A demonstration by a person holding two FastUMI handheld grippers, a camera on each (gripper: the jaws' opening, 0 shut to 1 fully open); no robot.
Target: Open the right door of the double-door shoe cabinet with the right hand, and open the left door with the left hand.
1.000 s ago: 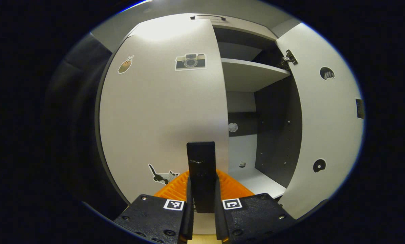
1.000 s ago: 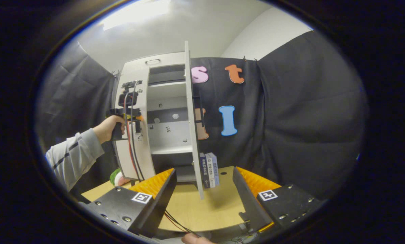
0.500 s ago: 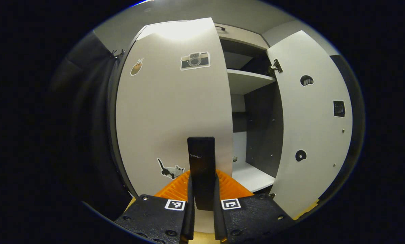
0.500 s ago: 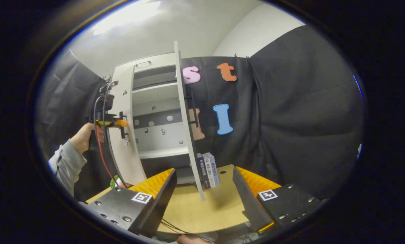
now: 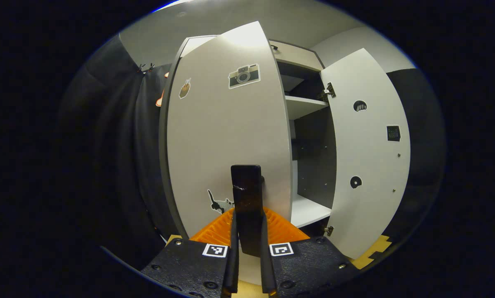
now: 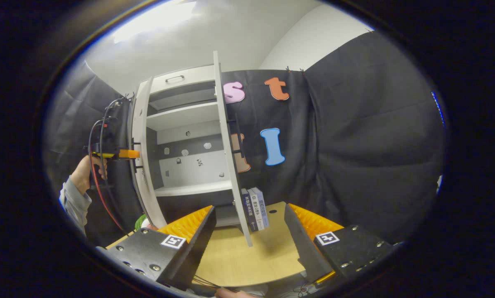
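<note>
The white shoe cabinet stands with both doors swung out. In the left gripper view, the left door, with camera and cat stickers, is partly open. My left gripper is shut on that door's black vertical handle. The right door stands wide open beside the bare shelves. In the right gripper view, the right door shows edge-on. My right gripper hangs open above the table, back from that door, holding nothing. Farther left, a hand holds the left gripper at the left door.
The cabinet stands on a wooden table. Three upright books lean by the cabinet's right foot, behind the open right door. Something green lies near the left door's lower corner. Black cloth walls close in behind and on both sides.
The left door has swung further open, with the left gripper still on its handle and moving leftward. The right gripper and the right door have stayed almost still.
</note>
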